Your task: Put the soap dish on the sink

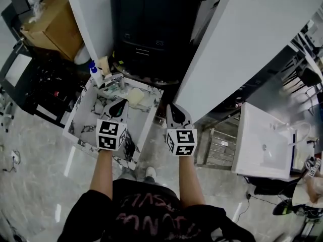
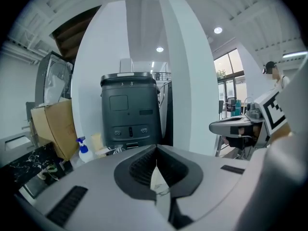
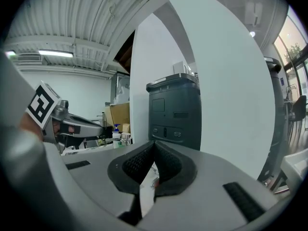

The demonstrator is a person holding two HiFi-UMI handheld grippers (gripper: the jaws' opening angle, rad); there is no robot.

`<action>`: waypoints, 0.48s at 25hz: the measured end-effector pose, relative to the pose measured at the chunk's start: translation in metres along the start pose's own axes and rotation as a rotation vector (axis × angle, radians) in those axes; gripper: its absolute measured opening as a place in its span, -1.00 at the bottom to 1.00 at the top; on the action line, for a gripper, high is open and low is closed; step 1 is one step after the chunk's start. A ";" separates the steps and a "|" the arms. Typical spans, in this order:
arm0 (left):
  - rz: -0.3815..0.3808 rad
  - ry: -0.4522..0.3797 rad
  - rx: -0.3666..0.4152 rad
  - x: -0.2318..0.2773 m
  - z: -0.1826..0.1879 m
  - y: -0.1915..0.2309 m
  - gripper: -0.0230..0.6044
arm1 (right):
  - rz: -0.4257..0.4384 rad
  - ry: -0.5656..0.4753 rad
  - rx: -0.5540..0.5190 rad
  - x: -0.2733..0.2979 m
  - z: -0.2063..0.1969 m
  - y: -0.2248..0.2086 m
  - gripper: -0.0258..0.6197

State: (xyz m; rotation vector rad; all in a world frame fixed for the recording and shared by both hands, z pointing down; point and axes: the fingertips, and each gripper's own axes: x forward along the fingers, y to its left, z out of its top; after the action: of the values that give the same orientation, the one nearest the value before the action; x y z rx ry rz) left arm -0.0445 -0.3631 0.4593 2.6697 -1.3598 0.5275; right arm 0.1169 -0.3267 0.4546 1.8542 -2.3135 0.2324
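- A marble-patterned desk (image 1: 83, 117) is standing at the lower left of the head view, and the white sink (image 1: 248, 135) is sitting well apart from it at the right, past a wide white column (image 1: 242, 44).
- A tall dark machine (image 1: 151, 24) is filling the space between that column and a second white panel (image 1: 93, 14), straight ahead of both tongs.
- A cardboard box (image 1: 53, 21) is resting at the far left, and a spray bottle (image 1: 94, 74) with a blue top is standing at the far edge of the desk.
- A pale cream thing that looks like the soap dish (image 1: 135, 96) is lying on the desk near its far right corner, just ahead of the left tongs. It is too small to be sure of.
- The column is standing between the desk and the sink.
- The left tongs (image 1: 121, 102) are hovering over the desk, pointing forward at the machine. In the left gripper view their tips (image 2: 155, 153) are meeting, with nothing between them.
- The right tongs (image 1: 171, 106) are hovering beside the desk's right edge, over the floor in front of the column. In the right gripper view their tips (image 3: 154, 148) are likewise pressing together and gripping nothing.
- Both forearms are reaching out side by side from the person's body, nearly parallel, with the marker cubes facing up.
- Neither pair of tongs is touching the soap dish or the sink.
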 end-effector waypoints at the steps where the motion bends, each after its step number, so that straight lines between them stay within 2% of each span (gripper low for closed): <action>1: 0.010 -0.011 0.003 -0.005 0.004 0.000 -0.88 | 0.002 -0.008 -0.002 -0.003 0.004 0.000 -0.88; 12: 0.105 -0.122 0.015 -0.047 0.051 0.008 -0.88 | 0.027 -0.091 -0.019 -0.022 0.049 -0.004 -0.88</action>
State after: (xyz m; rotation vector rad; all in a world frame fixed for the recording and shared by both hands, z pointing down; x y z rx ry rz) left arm -0.0628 -0.3440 0.3945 2.6937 -1.5413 0.3916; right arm 0.1237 -0.3173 0.4014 1.8624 -2.3924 0.1311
